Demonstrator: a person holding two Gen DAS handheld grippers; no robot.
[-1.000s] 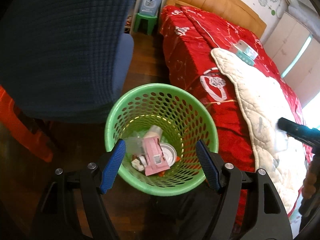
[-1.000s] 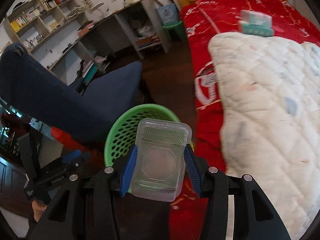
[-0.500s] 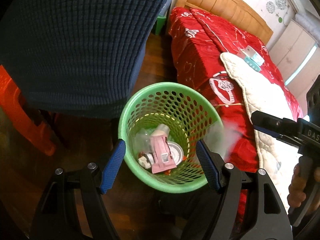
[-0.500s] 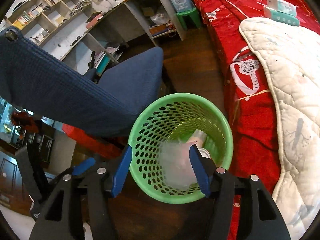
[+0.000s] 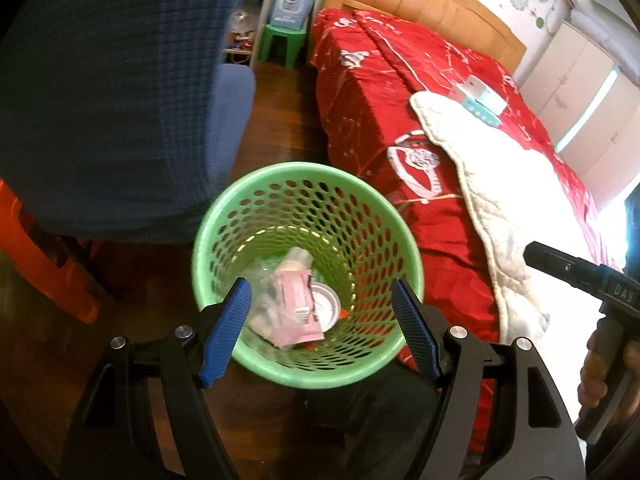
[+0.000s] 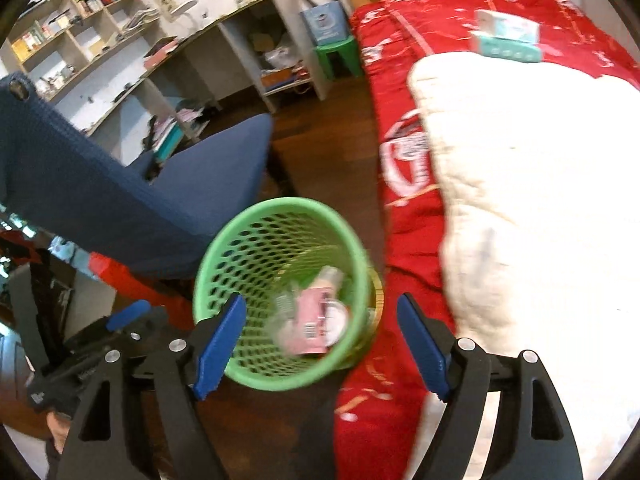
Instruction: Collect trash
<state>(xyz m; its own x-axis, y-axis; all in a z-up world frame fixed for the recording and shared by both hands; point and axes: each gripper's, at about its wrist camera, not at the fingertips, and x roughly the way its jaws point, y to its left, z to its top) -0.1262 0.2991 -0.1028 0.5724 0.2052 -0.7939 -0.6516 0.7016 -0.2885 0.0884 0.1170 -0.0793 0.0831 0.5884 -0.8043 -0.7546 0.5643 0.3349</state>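
Taking the green basket (image 5: 280, 368) as the mark, everything else sits around it. To its left stands a blue chair (image 5: 120, 100), the seat edge reaching over toward the basket's rim, and lower left of that something orange (image 5: 44, 276) shows beneath the chair. Beyond the chair, far from the basket, a desk with shelves (image 6: 92, 28) runs along the wall, and a small green stool (image 5: 280, 42) stands past the basket near the bed's head.

The basket itself is on the dark wood floor (image 5: 280, 120), close against the side of the bed. In its bottom lies the trash: a pink packet (image 5: 298, 308) on top, a round foil lid (image 5: 326, 306) just right of it, and clear plastic (image 5: 262, 288) to its left (blurred in the right view, so its shape is hard to make out).

The left gripper (image 5: 320, 328) hangs over the basket's near rim, jaws spread with nothing in them. The right gripper (image 6: 320, 342) is also above the basket, its jaws opening and empty between the pads.

Right of the basket is the bed (image 5: 372, 128) with its red cover, a white quilt (image 5: 516, 184) over it, and a teal box (image 5: 482, 100) near the quilt's far end.
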